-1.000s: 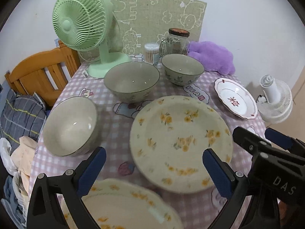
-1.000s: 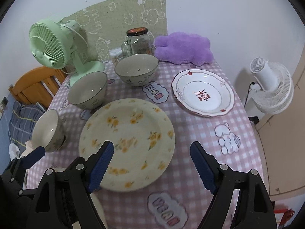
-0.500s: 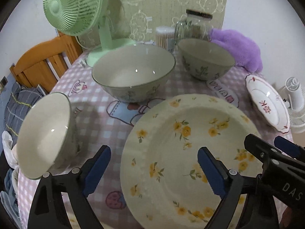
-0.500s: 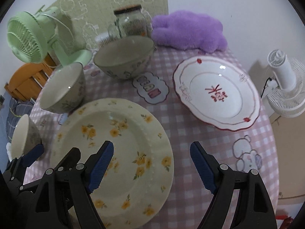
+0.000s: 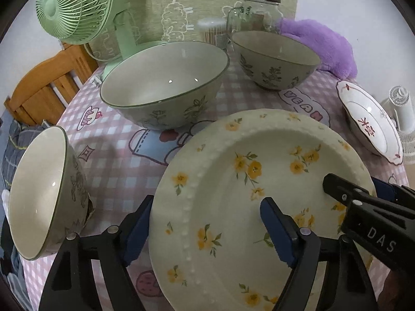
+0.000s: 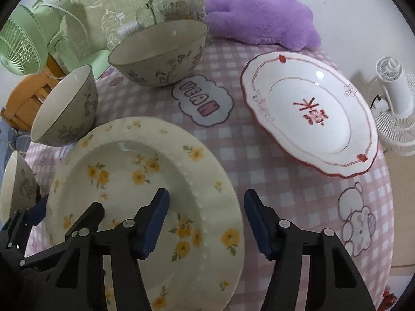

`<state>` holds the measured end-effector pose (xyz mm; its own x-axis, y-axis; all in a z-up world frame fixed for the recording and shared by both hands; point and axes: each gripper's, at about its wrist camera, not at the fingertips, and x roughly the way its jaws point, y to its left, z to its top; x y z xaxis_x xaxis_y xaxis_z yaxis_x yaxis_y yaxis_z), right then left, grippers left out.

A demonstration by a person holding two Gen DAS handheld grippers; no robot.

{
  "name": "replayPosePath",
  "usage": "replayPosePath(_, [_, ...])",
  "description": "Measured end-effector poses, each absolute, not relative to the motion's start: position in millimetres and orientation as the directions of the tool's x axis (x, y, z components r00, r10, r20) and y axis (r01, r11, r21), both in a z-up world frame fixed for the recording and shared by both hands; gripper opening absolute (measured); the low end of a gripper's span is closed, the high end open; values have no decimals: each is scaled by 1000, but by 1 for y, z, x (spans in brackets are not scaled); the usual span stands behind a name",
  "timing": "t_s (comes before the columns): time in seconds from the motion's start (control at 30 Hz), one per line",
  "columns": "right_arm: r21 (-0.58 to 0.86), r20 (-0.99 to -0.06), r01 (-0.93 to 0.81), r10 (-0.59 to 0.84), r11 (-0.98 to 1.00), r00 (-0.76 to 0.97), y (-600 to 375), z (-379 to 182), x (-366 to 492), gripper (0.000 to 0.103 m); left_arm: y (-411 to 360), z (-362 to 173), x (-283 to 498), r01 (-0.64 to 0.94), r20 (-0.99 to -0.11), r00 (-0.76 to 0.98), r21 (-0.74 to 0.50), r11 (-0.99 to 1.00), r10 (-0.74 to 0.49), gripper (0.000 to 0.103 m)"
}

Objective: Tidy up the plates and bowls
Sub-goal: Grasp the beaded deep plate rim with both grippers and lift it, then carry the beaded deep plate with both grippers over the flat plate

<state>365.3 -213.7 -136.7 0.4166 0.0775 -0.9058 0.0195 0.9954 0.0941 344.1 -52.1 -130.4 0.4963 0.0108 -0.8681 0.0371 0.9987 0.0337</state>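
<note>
A cream plate with yellow flowers [image 5: 259, 155] [image 6: 129, 160] lies on the checked tablecloth. My left gripper [image 5: 207, 230] straddles its left rim, one finger outside and one over the plate. Its jaws are closing and the pads do not touch the rim. My right gripper [image 6: 205, 223] straddles the plate's right rim the same way, jaws closing with a gap on both sides. Three floral bowls stand behind and to the left: a large one [image 5: 166, 85], a smaller one [image 5: 275, 59] and one at the table's left edge [image 5: 44, 202]. A white plate with red trim [image 6: 311, 114] lies to the right.
At the back stand a green fan [image 5: 77, 7], a glass jar [image 6: 171, 2] and a purple plush [image 6: 262, 20]. A white fan [image 6: 396, 103] stands off the table's right side. A wooden chair [image 5: 44, 88] is beyond the left edge.
Both grippers have come down and forward onto the flowered plate, and their jaws have narrowed. A second flowered plate seen at the bottom of the left wrist view has gone out of view.
</note>
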Motion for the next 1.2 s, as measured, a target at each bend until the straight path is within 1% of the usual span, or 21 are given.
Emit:
replayPosePath(0.07, [93, -908, 10, 81, 996, 412, -211, -137, 363, 59, -53, -130, 344, 47, -872, 489, 41, 998, 13, 81])
replayPosePath(0.27, [79, -918, 47, 54, 996, 393, -219, -135, 353, 59, -60, -128, 338, 83, -889, 457, 16, 996, -24, 80])
replayPosePath(0.33, [80, -922, 65, 48, 995, 385, -224, -134, 349, 59, -66, -127, 335, 96, -897, 441, 5, 995, -38, 77])
replayPosePath(0.47, [58, -932, 66, 31, 996, 360, -234, -132, 336, 59, -66, -126, 334, 107, -901, 430, -13, 994, -58, 75])
replayPosePath(0.5, [52, -935, 60, 27, 997, 354, -233, -132, 333, 59, -65, -127, 335, 109, -904, 423, -14, 994, -59, 71])
replayPosePath(0.6, [50, -939, 53, 29, 997, 342, -230, -132, 326, 59, -63, -131, 335, 131, -900, 430, -22, 991, -77, 72])
replayPosePath(0.67, [50, -938, 58, 27, 997, 346, -230, -134, 327, 60, -66, -132, 334, 151, -902, 424, -20, 988, -83, 77])
replayPosePath(0.77, [54, -937, 67, 27, 996, 348, -229, -135, 328, 62, -66, -133, 338, 142, -905, 415, -38, 989, -94, 77])
replayPosePath(1.0, [46, -941, 70, 20, 997, 338, -227, -135, 335, 62, -64, -132, 341, 128, -916, 390, -47, 991, -94, 75])
replayPosePath(1.2, [14, -939, 69, -11, 997, 344, -228, -127, 340, 61, -69, -123, 338, 156, -912, 400, -32, 987, -93, 75])
